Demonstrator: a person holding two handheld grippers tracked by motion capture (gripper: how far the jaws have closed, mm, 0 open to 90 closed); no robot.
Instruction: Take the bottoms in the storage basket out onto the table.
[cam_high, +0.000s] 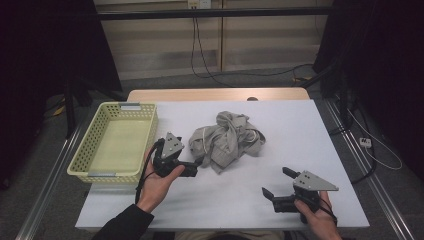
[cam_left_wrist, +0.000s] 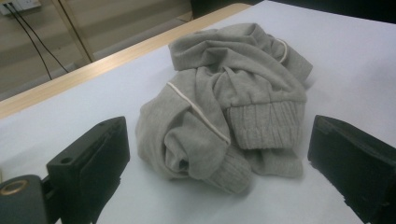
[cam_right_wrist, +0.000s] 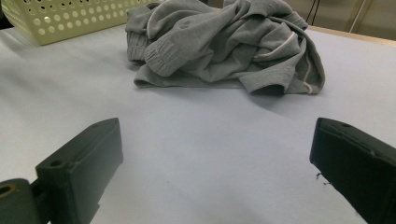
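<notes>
so we've got a crumpled grey sweatshirt (cam_high: 226, 140) sitting in a heap around the middle of the white table (cam_high: 300, 125), with a pale yellow basket (cam_high: 90, 155) off to its left. our left gripper (cam_high: 192, 169) is right up by the near-left edge of the cloth, jaws spread wide, nothing between them yet. our right gripper (cam_high: 277, 182) sits well back toward the near right corner, jaws wide apart too, just bare tabletop between them.
</notes>
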